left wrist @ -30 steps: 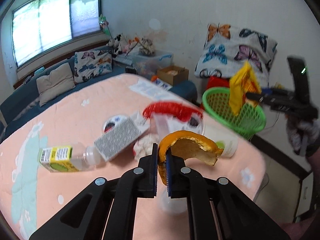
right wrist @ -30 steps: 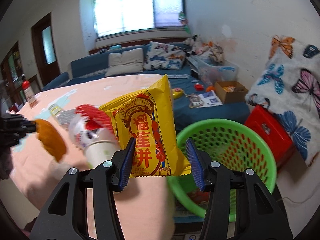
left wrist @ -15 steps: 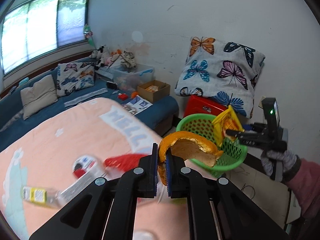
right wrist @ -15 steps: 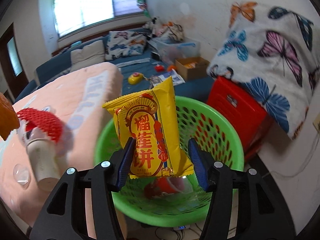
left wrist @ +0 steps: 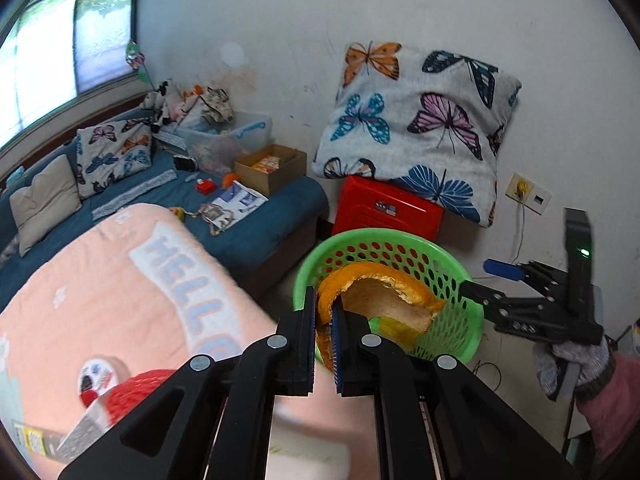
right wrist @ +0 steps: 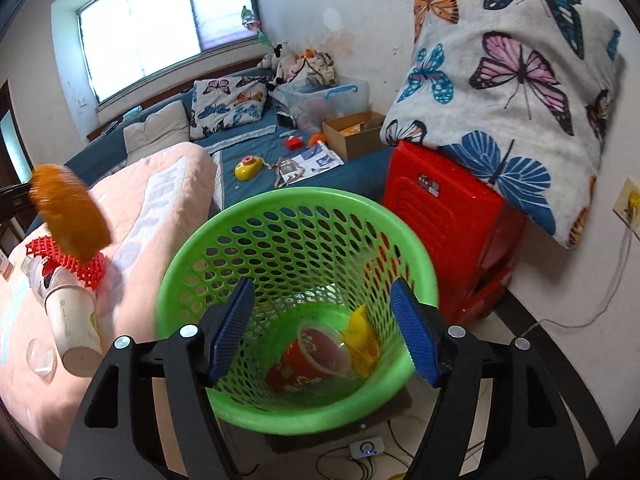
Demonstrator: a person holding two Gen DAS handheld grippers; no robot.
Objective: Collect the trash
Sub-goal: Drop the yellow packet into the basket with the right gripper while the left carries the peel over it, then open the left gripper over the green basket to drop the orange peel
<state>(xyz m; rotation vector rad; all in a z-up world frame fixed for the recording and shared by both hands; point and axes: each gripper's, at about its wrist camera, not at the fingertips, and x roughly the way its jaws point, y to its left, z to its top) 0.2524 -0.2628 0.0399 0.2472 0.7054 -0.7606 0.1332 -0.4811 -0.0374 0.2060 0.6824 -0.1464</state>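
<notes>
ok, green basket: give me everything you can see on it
The green basket is a round, bright green plastic bin with perforated walls and a smooth rolled rim, standing upright on the floor between the pink-covered table and a red plastic stool. Inside lie a red cup on its side and a yellow snack packet. The open right gripper hovers above it; nothing grips it.

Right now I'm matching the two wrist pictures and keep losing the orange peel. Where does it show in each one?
Left wrist: the orange peel sits centre, pinched in the left gripper, in front of the green basket.
Right wrist: the peel is a blurred orange patch at the left edge, above the red net.
Shared landmark: the green basket, low and central in both views, beside the red stool.
</notes>
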